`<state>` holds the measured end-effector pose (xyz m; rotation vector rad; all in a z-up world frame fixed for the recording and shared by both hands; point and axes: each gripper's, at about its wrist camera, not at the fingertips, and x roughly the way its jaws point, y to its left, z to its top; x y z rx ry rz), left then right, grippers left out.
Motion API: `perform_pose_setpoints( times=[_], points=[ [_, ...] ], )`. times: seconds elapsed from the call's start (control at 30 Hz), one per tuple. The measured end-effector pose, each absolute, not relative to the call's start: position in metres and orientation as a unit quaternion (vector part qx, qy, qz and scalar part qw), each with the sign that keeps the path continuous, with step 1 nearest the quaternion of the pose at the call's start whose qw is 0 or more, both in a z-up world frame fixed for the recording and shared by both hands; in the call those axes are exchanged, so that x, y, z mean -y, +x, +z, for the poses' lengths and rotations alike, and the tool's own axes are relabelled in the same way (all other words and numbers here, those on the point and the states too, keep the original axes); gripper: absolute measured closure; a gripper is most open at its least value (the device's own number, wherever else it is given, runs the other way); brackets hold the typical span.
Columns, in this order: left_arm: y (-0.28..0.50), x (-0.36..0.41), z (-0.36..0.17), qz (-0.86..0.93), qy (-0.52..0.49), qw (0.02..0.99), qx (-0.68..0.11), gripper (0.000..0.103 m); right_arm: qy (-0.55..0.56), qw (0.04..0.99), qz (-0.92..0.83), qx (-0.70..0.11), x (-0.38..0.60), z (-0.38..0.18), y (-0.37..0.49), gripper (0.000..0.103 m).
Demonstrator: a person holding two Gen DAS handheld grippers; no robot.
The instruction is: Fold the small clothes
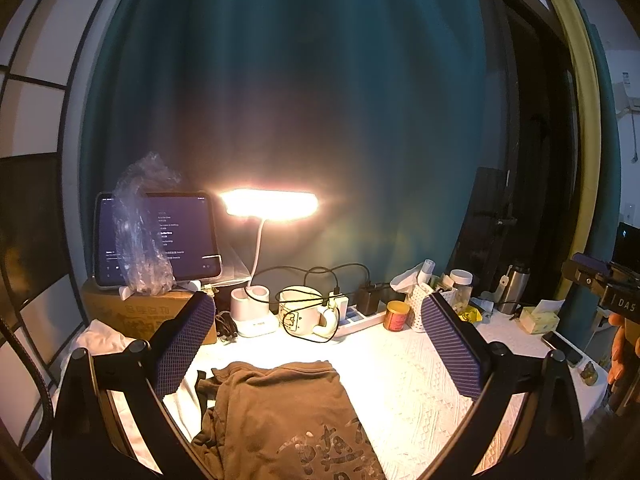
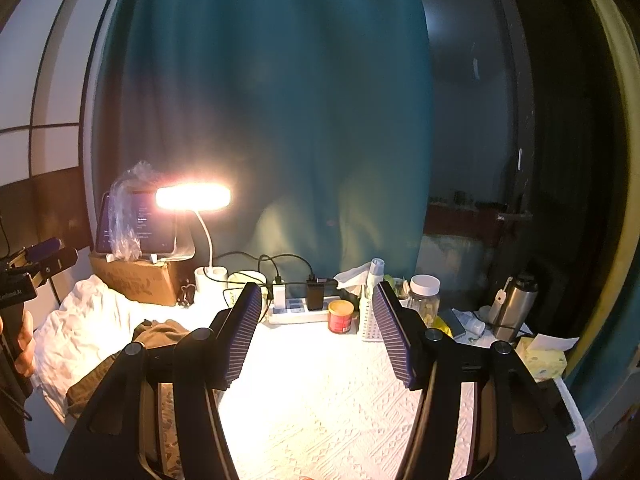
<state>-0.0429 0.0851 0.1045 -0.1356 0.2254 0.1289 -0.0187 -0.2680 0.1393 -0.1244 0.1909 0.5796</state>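
A brown printed T-shirt [image 1: 276, 412] lies on the white textured tablecloth [image 1: 404, 384], partly folded, with a grey print near the bottom. My left gripper [image 1: 316, 312] is open and empty, held above the shirt with its jaws wide apart. In the right wrist view the shirt [image 2: 160, 332] lies at the left, partly behind the left finger. My right gripper [image 2: 318, 300] is open and empty over bare tablecloth [image 2: 320, 400] to the right of the shirt. A white garment [image 2: 84, 328] lies crumpled left of the shirt.
A lit desk lamp [image 1: 270, 206], tablet [image 1: 160, 236] on a cardboard box [image 1: 136, 312], mug [image 1: 300, 308], power strip [image 2: 300, 306], red can [image 2: 341, 316], jar [image 2: 425, 296], steel bottle [image 2: 514, 308] and tissue box [image 2: 546, 360] line the table's back and right.
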Motion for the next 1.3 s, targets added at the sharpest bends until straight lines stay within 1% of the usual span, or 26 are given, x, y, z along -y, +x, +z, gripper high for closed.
perform_pose_setpoints(
  times=[1.3],
  points=[
    [-0.037,-0.087,0.101,0.064,-0.068,0.989,-0.118,0.001,-0.058,0.951,0.286,-0.103,0.27,0.133,-0.006,0.042]
  ],
)
